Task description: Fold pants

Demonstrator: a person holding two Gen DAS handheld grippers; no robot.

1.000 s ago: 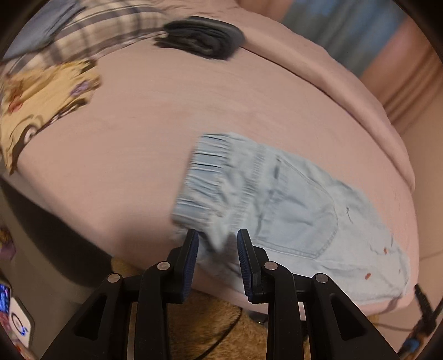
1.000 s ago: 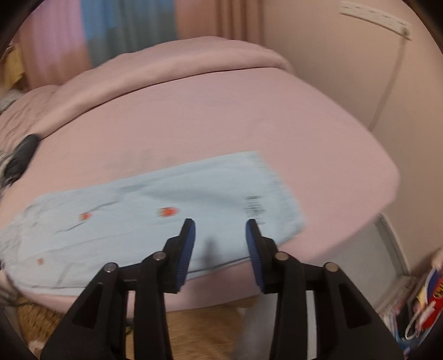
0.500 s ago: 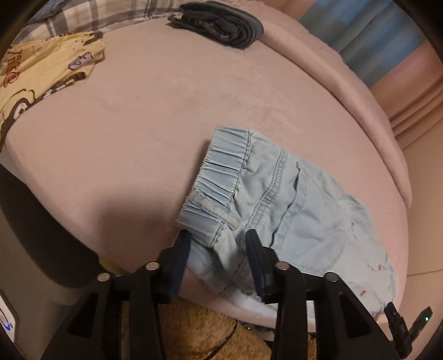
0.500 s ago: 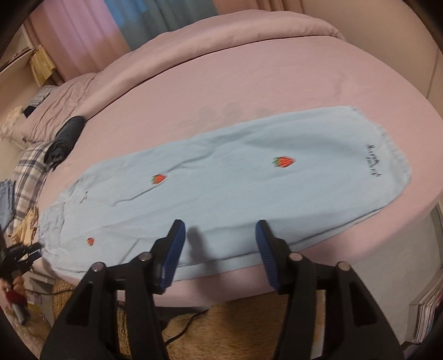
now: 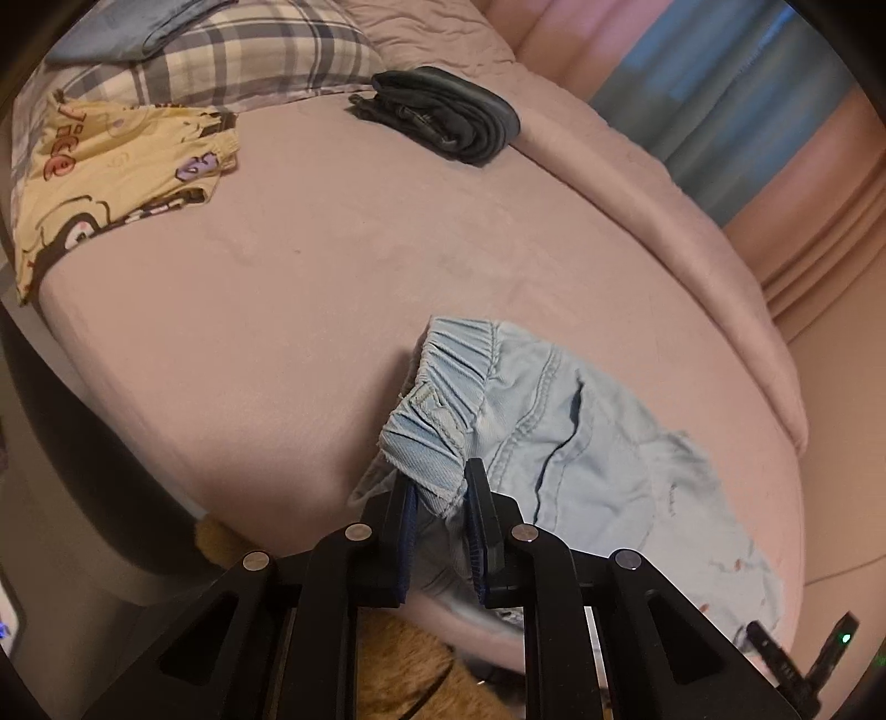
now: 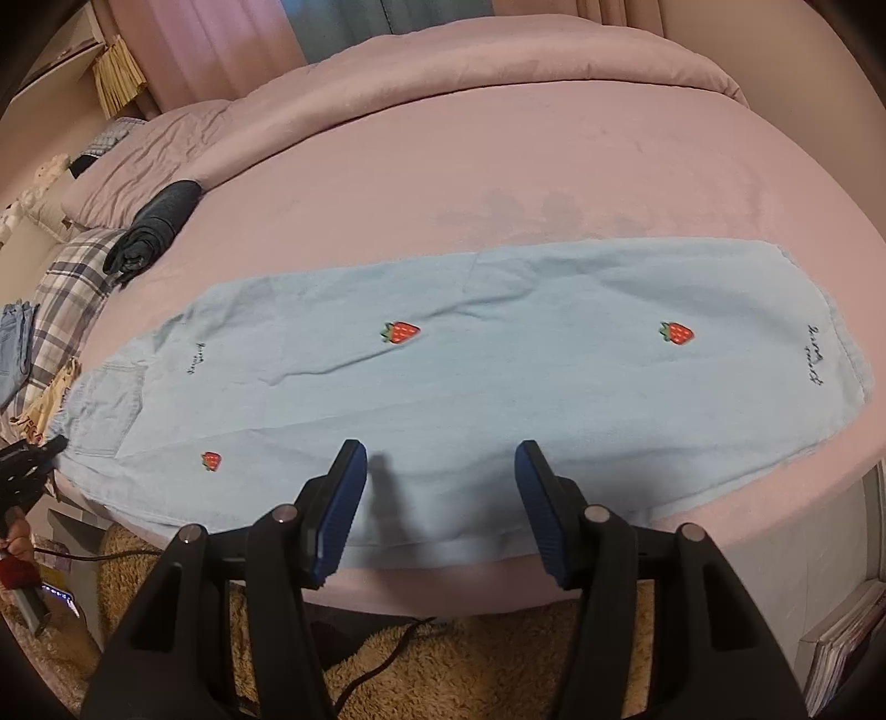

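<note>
Light blue pants (image 6: 498,376) with red strawberry patches lie folded lengthwise along the front edge of the pink bed (image 6: 498,166). Their elastic waistband (image 5: 443,387) is at the left end. My left gripper (image 5: 440,487) is shut on the near corner of the waistband and lifts it off the sheet. It also shows at the left edge of the right wrist view (image 6: 33,459). My right gripper (image 6: 440,459) is open and empty, hovering over the near edge of the legs, closer to the hem end (image 6: 830,354).
Folded dark clothes (image 5: 448,119) lie at the back of the bed by a pink duvet roll (image 5: 664,183). A yellow cartoon-print garment (image 5: 111,183) and a plaid cloth (image 5: 232,50) lie at the left. A shaggy tan rug (image 6: 443,653) covers the floor.
My left gripper has closed on the waistband corner and raised it. My right gripper has moved in nearer the pants' front edge and opened wider.
</note>
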